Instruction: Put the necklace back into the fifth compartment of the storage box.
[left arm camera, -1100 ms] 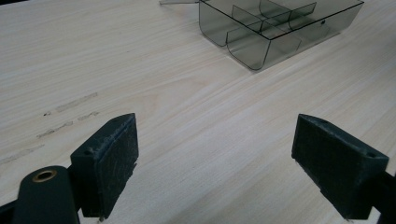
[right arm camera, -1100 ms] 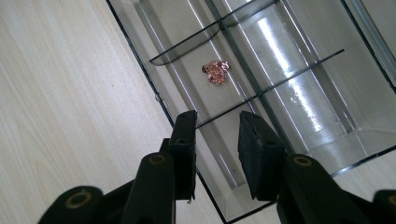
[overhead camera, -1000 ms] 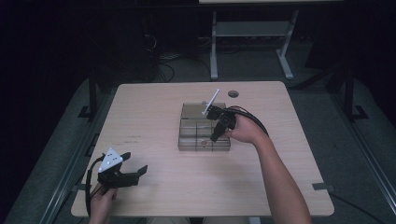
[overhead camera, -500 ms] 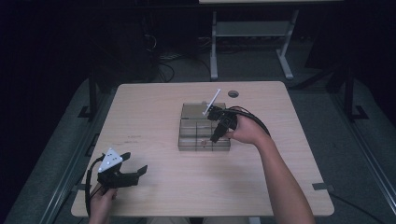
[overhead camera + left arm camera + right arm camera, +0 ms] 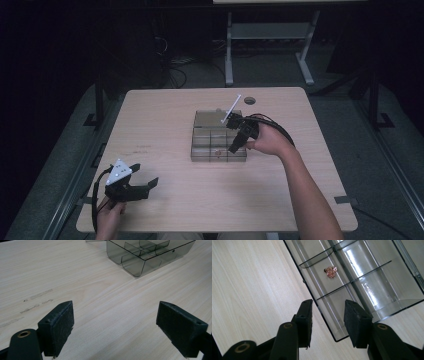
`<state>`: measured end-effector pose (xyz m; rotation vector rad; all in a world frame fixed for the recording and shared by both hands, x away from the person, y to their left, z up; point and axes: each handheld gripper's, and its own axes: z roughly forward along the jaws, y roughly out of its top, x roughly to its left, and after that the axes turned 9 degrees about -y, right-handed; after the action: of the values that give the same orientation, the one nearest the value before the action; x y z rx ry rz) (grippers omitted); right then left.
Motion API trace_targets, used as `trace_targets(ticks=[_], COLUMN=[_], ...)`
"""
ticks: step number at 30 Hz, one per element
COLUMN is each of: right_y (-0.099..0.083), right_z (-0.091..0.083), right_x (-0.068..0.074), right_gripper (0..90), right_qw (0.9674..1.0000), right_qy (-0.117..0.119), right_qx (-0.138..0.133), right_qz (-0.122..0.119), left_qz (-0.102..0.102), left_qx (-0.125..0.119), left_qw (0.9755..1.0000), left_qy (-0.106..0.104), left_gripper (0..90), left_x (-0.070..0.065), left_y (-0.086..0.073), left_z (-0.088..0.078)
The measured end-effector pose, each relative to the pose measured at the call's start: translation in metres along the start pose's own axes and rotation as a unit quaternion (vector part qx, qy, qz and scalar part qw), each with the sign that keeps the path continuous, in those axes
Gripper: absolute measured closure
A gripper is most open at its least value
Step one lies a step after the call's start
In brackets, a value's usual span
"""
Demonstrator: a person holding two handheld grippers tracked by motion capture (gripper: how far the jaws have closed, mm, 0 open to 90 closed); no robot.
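While the small pink-gold trinket (image 5: 331, 271) lies on the floor of one compartment of the smoky clear organizer box (image 5: 218, 137), it sits ahead of the right gripper (image 5: 327, 323), a little beyond its fingertips and touching neither of them; what exactly the trinket is, I cannot tell, it is too small. In the right gripper view the two black pads (image 5: 356, 322) stand apart with a moderate gap, nothing between them, and the near corner of the box lies under this gap, so one pad is over the wood and the other over the box. The compartment with the trinket is in the row along the box edge nearest to the left pad of that view, between two thin dividers. From the high view the right gripper (image 5: 236, 144) hangs over the right part of the box, held by the person's right hand (image 5: 267, 141), and a white thin stick (image 5: 230, 108) rises slanted from the gripper's upper part. The box stands near the middle of the light wooden table (image 5: 165, 120). The left gripper (image 5: 144, 183) is well apart from the box, at the near left corner of the table, with the left hand (image 5: 110, 215) behind it. Its pads (image 5: 57, 327) are wide apart and hold nothing; between them is bare wood, and the box shows far ahead of them, toward the right pad.
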<state>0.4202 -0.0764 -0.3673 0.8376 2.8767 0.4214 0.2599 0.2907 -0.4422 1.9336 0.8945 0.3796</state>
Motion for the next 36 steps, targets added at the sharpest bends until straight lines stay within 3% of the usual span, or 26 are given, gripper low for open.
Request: trace_targets(ticks=[16, 36], right_y=[-0.014, -0.036], right_z=[-0.01, -0.021], right_x=[0.0, 0.002], right_gripper=[55.3, 51.2], right_qw=[1.0, 0.9999], right_qy=[-0.009, -0.003], right_qx=[0.0, -0.011], right_qz=[0.003, 0.001], left_qz=[0.0, 0.0], left_qx=[0.0, 0.0], left_qw=[1.0, 1.0], left_qy=[0.0, 0.003], left_gripper=[14.3, 14.3], left_x=[0.0, -0.001], left_y=[0.0, -0.001], left_z=[0.0, 0.0])
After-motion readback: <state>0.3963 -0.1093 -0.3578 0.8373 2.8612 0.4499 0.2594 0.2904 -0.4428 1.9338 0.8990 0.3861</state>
